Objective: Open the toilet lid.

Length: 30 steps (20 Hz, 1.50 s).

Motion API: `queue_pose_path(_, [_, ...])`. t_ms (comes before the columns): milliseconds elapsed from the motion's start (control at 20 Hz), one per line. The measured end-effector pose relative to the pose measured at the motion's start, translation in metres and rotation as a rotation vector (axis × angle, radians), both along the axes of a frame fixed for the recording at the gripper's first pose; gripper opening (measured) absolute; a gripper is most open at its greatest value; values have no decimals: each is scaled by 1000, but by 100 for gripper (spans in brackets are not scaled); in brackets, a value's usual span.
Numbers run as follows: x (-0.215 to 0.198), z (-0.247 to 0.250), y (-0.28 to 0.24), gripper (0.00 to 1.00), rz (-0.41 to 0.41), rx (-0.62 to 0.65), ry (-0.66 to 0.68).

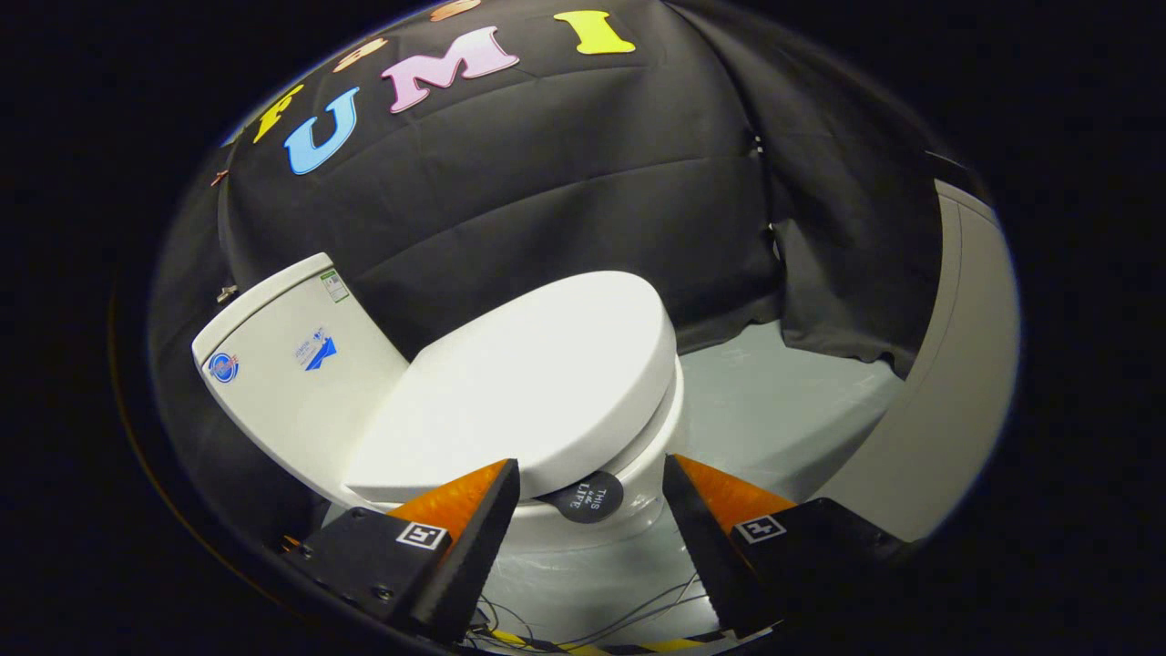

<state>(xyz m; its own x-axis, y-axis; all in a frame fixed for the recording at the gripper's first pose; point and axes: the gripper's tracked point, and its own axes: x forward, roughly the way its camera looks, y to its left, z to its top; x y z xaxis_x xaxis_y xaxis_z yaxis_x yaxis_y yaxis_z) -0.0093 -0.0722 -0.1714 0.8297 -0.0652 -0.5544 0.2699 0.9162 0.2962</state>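
Counted items — one toilet (pixel 583 437), one closed lid (pixel 537 383), one tank (pixel 291 364), one round dark sticker (pixel 588 497), one gripper (pixel 592 478) with two fingers spread apart — plus several floor cables (pixel 583 624).

A white toilet (pixel 510 401) is seen with its lid (pixel 537 383) closed flat over the bowl, the tank (pixel 291 364) behind. The gripper (pixel 592 483) is held spread, both fingers apart just before the lid's front edge, touching nothing. Cables (pixel 583 620) lie on the floor (pixel 774 401).
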Motion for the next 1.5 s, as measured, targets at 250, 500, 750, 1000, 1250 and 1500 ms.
queue_pose_path(250, [-10,-23,-3,99,-19,83,65])
queue_pose_path(500, [-14,-38,-8,98,-67,171,93])
queue_pose_path(750, [-15,-45,-9,99,-99,283,98])
queue_pose_path(1000, [-11,-46,-3,93,-148,467,73])
queue_pose_path(1250, [-4,-43,10,66,-150,586,48])
queue_pose_path(1500, [5,-43,14,35,-132,625,12])
